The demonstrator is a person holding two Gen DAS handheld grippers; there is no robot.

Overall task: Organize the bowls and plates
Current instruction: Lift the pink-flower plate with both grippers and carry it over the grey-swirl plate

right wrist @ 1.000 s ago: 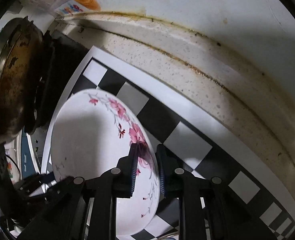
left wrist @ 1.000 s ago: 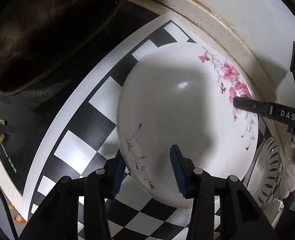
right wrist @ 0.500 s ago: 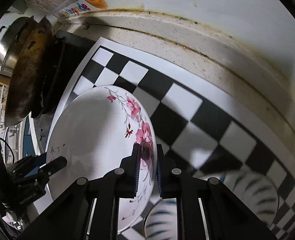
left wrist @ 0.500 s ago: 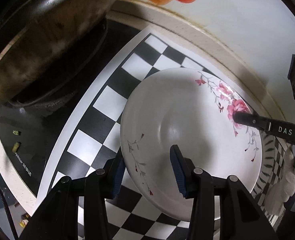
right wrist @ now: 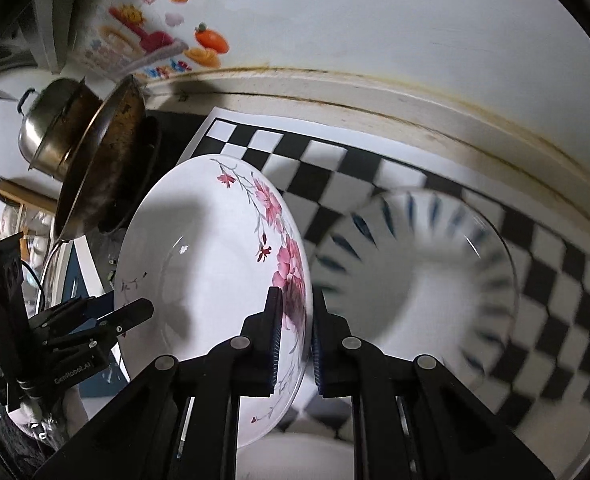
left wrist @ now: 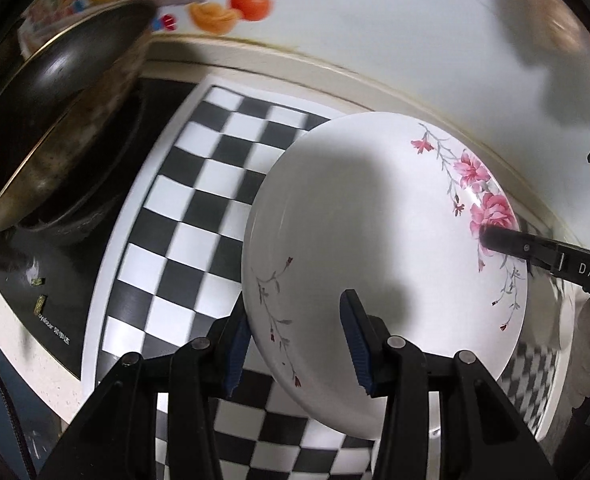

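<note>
You hold a white floral plate (right wrist: 211, 276) in the air above a black-and-white checkered mat (left wrist: 199, 208) on the worktop (right wrist: 435, 120). Your right gripper (right wrist: 297, 340) is clamped on the plate's flowered rim, one finger on each face. Your left gripper (left wrist: 295, 340) straddles the opposite rim with its jaws spread wide, not pinching; only the right one carries the plate.

Compared with a second ago, the plate has risen and tilted, and far more of the mat shows beneath it. A blue-striped bowl (right wrist: 419, 276), absent from the right wrist view a second ago, now lies just right of the plate, blurred by motion. The lift looks finished, and the plate is probably travelling toward a stacking spot. A dark wok (left wrist: 67, 128) sits well apart on the left.
</note>
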